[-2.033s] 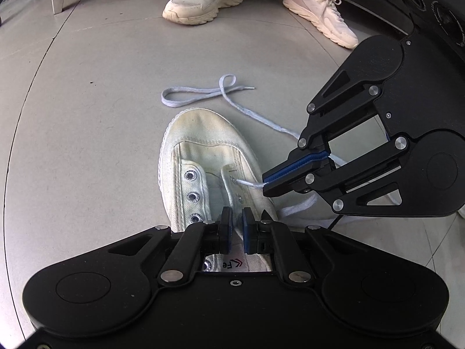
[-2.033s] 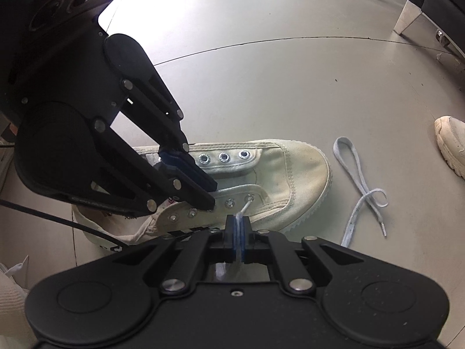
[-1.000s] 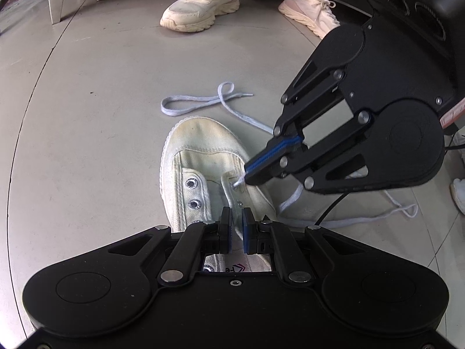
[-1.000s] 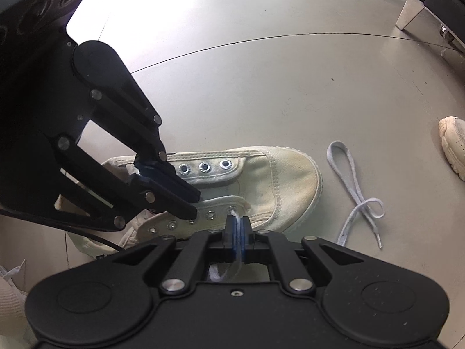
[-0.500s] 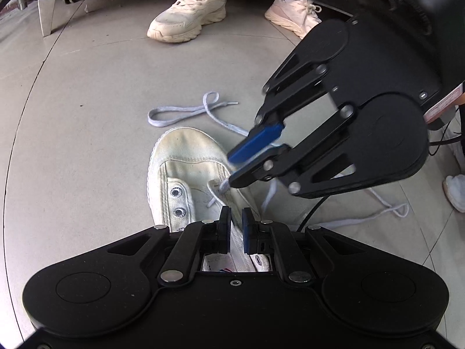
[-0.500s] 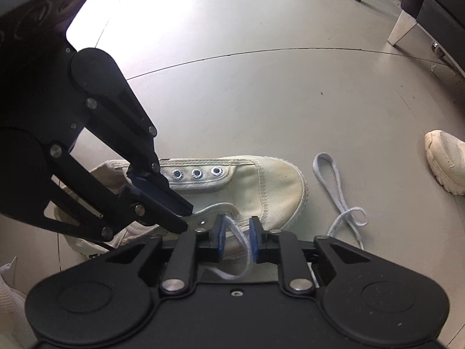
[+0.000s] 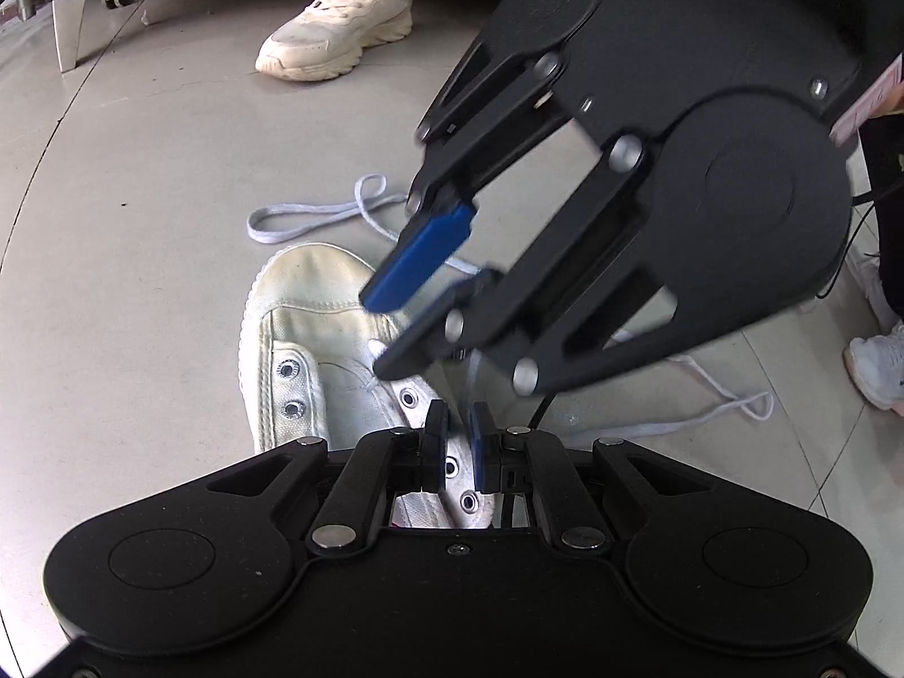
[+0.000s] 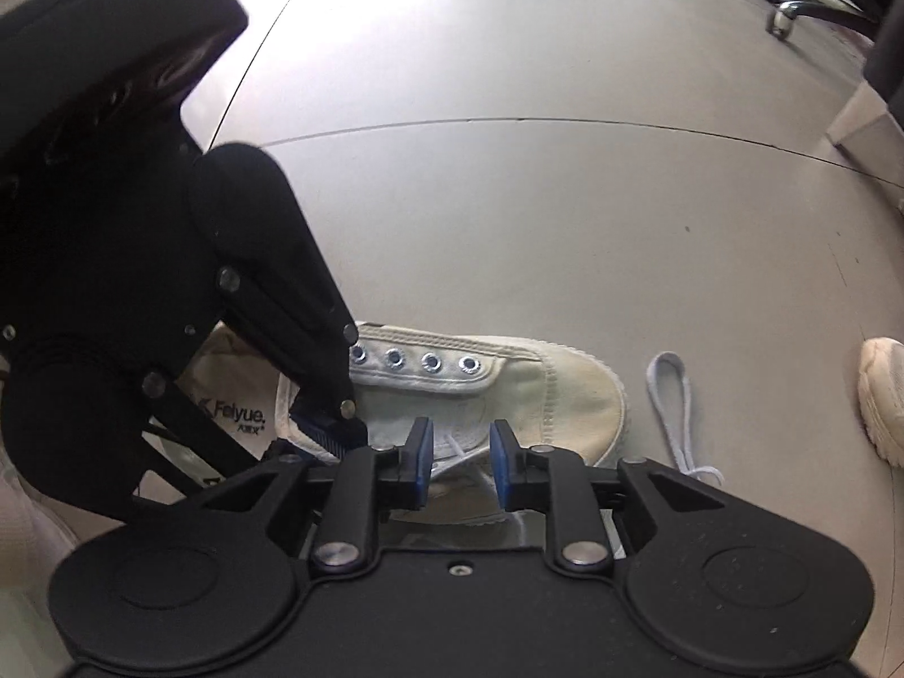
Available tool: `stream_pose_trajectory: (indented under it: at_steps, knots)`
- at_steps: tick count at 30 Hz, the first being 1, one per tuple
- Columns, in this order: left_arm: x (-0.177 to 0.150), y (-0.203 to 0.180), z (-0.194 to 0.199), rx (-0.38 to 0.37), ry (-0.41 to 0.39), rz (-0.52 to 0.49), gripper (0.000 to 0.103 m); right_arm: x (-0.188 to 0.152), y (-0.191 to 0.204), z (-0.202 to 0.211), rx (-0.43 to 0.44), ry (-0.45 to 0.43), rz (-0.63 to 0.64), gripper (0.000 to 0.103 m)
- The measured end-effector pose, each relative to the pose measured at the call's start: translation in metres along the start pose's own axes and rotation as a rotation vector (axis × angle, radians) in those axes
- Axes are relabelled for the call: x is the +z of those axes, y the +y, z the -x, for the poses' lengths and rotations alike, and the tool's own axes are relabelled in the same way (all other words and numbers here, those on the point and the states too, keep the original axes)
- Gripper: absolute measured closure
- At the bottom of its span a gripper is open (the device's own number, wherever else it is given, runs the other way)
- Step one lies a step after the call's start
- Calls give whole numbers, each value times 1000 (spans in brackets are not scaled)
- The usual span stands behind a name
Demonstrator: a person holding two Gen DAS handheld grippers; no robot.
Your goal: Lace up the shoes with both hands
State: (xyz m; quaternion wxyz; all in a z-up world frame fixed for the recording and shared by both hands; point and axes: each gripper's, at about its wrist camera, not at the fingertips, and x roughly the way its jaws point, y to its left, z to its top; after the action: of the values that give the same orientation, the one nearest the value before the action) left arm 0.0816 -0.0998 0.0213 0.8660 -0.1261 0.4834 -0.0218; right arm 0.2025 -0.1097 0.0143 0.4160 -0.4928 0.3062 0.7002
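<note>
A cream canvas shoe [image 7: 305,305] [image 8: 553,390] lies on the grey floor. A white lace [image 7: 305,220] [image 8: 669,395] loops past its toe and runs through a front eyelet. My left gripper [image 7: 457,440] [image 8: 327,432] is shut on the shoe's eyelet flap [image 7: 452,469], near the tongue. My right gripper [image 7: 376,333] [image 8: 460,446] hovers over the front eyelets with its jaws apart. The lace end [image 7: 376,347] lies loose beside its lower finger, with neither pad pressing on it.
A person's pale sneakers [image 7: 339,22] stand beyond the shoe, and another shoe [image 7: 876,361] [image 8: 881,395] sits at the edge. More lace trails over the floor [image 7: 706,412]. A metal furniture leg [image 7: 73,28] and a chair base [image 8: 791,5] stand far off.
My right gripper was shut on the lace end at the front eyelet; its jaws have since opened, letting the lace go, and it has rolled. The left gripper has kept its hold.
</note>
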Motion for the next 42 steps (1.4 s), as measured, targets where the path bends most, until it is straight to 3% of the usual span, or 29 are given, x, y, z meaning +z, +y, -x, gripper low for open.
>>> stream_pose_trajectory:
  at_steps: [12,14,18,20,23,31,33,37,42]
  knots:
    - [-4,-4,-2,11,6,-31,94,21,-8,-23,45,139,143,79]
    - [-4,-4,-2,10,5,-32,94,21,-10,-23,54,132,146,79]
    - [-5,-3,-2,6,4,-38,94,22,-14,-14,89,36,119,81]
    - [-5,-3,-1,6,4,-41,94,20,-12,-19,83,68,138,80]
    - [-5,-2,-1,3,6,-43,94,13,-12,-26,75,110,160,83]
    - [-7,2,-1,2,13,-48,94,4,-19,-23,48,103,131,89]
    - [-7,4,-1,3,13,-45,94,3,-19,-22,24,100,140,101]
    - [-6,8,0,3,10,-36,93,-5,-24,-17,-20,41,89,101]
    - [-5,16,2,3,7,-23,93,-19,-48,2,-9,-137,-144,103]
